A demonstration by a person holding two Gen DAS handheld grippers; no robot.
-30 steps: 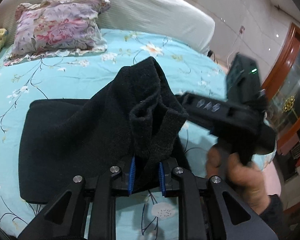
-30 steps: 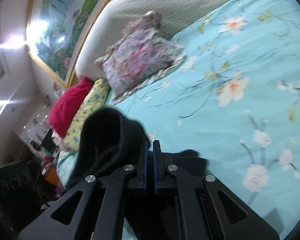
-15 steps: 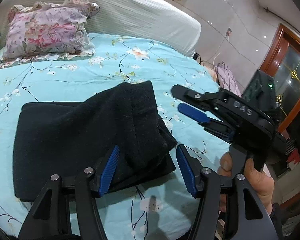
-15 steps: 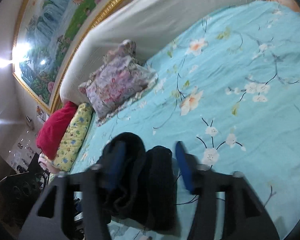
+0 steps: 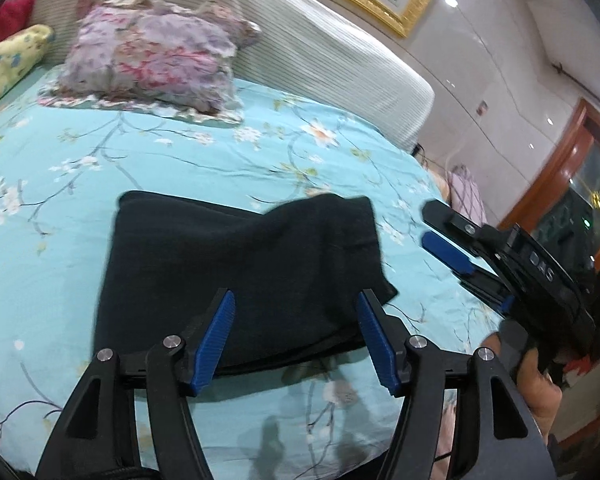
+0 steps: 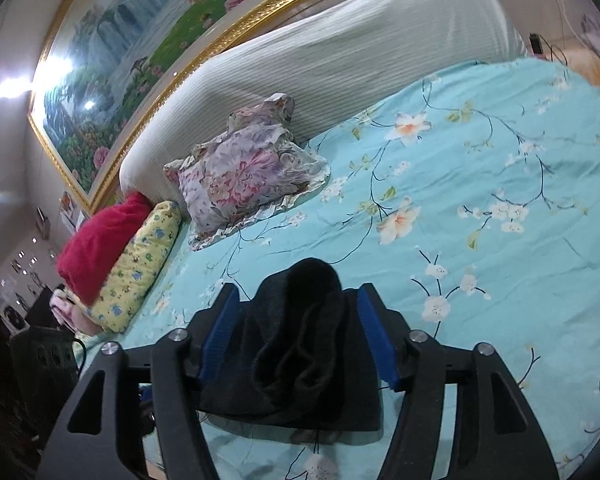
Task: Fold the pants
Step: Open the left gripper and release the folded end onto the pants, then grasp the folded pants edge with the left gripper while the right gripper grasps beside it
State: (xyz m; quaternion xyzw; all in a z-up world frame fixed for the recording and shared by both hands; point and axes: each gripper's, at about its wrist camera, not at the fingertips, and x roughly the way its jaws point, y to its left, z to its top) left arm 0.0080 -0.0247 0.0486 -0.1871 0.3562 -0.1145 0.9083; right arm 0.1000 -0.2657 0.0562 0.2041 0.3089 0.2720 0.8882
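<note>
Both grippers' fingers stood apart, gripping nothing. The folded pants point(image 5: 236, 264) lay flat near the bed's point(image 5: 180, 160) front edge, straight ahead of the left gripper point(image 5: 294, 336); the right gripper point(image 6: 298, 332) straddled their bunched end.

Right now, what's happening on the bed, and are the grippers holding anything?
A person with a handheld gripper in each hand is folding black pants on the floral bedsheet. The pants lie in a folded stack, with a bunched edge nearest the right gripper. Both the left gripper and the right one are open, their blue pads apart on either side of the cloth, gripping nothing. A floral pillow sits by the headboard.
</note>
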